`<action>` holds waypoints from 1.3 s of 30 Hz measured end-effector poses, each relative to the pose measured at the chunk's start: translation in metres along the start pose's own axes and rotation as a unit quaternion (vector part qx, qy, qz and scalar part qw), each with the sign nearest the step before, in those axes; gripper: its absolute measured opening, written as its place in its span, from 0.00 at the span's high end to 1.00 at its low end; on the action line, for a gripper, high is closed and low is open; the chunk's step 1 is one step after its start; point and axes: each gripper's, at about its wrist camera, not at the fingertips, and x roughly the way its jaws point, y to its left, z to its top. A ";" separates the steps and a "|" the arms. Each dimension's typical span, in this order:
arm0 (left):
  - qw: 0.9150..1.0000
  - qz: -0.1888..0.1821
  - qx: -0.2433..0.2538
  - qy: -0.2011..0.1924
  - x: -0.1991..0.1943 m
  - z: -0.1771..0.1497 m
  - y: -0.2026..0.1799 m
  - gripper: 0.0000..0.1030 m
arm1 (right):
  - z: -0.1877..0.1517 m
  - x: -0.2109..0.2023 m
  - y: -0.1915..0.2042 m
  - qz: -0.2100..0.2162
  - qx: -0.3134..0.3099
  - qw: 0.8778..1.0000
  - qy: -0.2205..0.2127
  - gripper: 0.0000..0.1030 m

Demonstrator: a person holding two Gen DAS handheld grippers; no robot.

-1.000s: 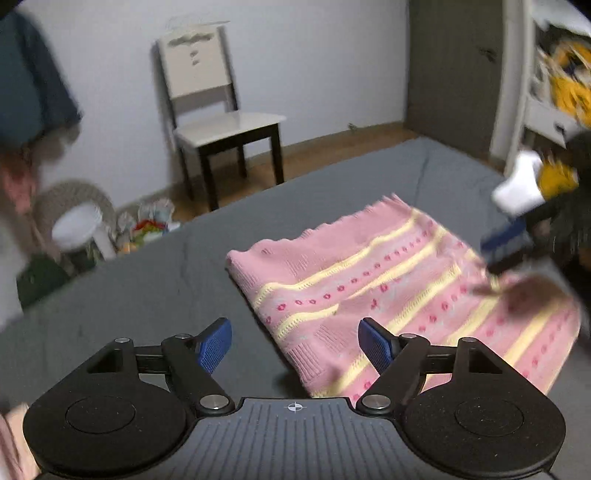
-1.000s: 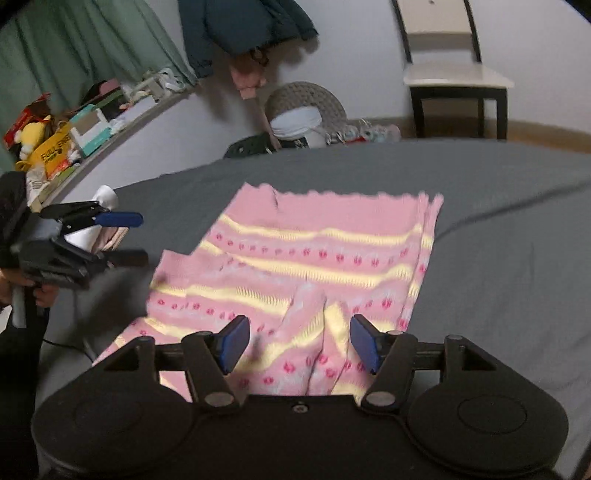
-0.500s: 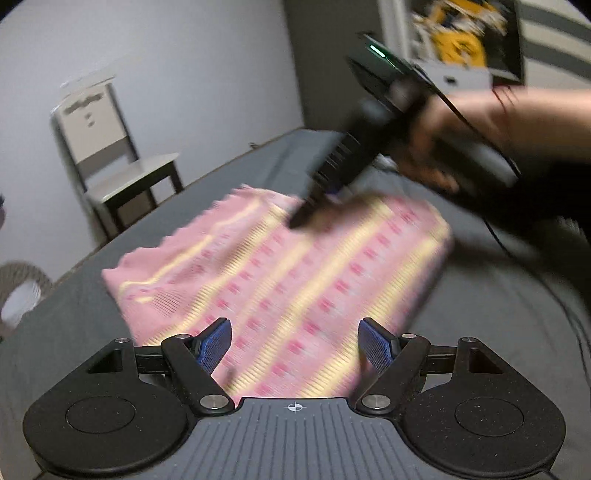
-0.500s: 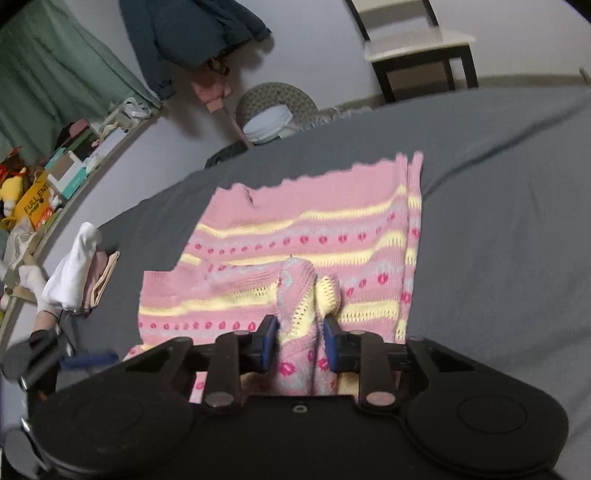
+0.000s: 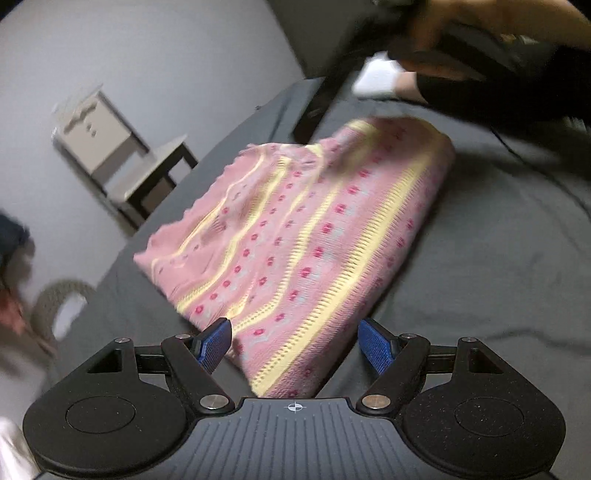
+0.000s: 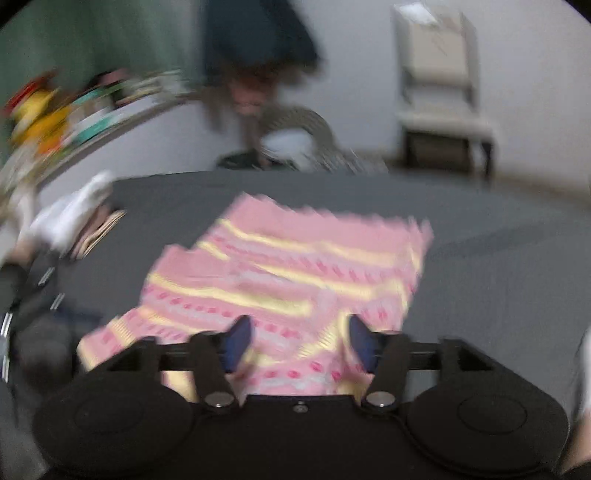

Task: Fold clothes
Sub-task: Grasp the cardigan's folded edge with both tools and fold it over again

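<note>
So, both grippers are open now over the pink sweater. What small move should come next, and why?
Probably bring the left gripper down and shut it on the near corner of the pink sweater. Its jaws stand open with that corner between them, and the right gripper is open too, holding nothing, so the next fold needs a fresh grip. The right wrist view is blurred.

The left gripper [image 5: 294, 345] has its blue-padded fingers spread wide, nothing between them. The right gripper [image 6: 300, 343] is likewise spread apart, gripping nothing. From the left view, a hand [image 5: 476, 35] grips the right tool's handle.
</note>
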 end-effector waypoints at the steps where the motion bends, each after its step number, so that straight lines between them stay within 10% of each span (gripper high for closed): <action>1: 1.000 -0.005 -0.015 0.000 0.000 0.000 0.006 0.26 | -0.003 -0.010 0.016 0.001 -0.057 0.998 -0.015 0.22; 7: 1.000 0.007 -0.020 0.006 0.001 -0.001 0.014 0.26 | -0.051 -0.027 0.118 -0.023 -0.350 0.936 -0.031 0.16; 11: 1.000 0.022 0.018 0.003 -0.004 -0.001 0.005 0.26 | -0.098 0.005 0.167 -0.088 -0.511 0.855 -0.001 0.16; 14: 0.998 0.029 0.049 -0.001 -0.009 -0.001 -0.003 0.26 | -0.123 0.028 0.180 -0.127 -0.579 0.805 0.007 0.21; 17: 0.995 0.035 0.094 -0.005 -0.012 0.001 -0.017 0.26 | -0.134 0.041 0.182 -0.137 -0.605 0.785 -0.002 0.34; 20: 0.987 0.052 0.151 -0.006 -0.010 0.001 -0.035 0.26 | -0.128 0.042 0.180 -0.143 -0.596 0.790 -0.005 0.52; 24: 0.967 0.097 0.235 -0.004 0.001 0.003 -0.058 0.26 | -0.103 0.029 0.172 -0.140 -0.537 0.831 -0.033 0.56; 28: 0.928 0.159 0.338 0.003 0.021 0.006 -0.078 0.26 | -0.081 0.021 0.158 -0.140 -0.489 0.860 -0.045 0.57; 34: 0.871 0.230 0.433 0.017 0.052 0.011 -0.086 0.26 | -0.074 0.019 0.149 -0.135 -0.484 0.863 -0.058 0.58; 37: 0.869 0.217 0.445 0.018 0.056 0.013 -0.088 0.27 | -0.077 0.021 0.150 -0.135 -0.497 0.855 -0.057 0.58; 39: 0.897 0.189 0.399 0.027 0.054 0.023 -0.081 0.55 | -0.078 0.020 0.151 -0.133 -0.497 0.856 -0.055 0.58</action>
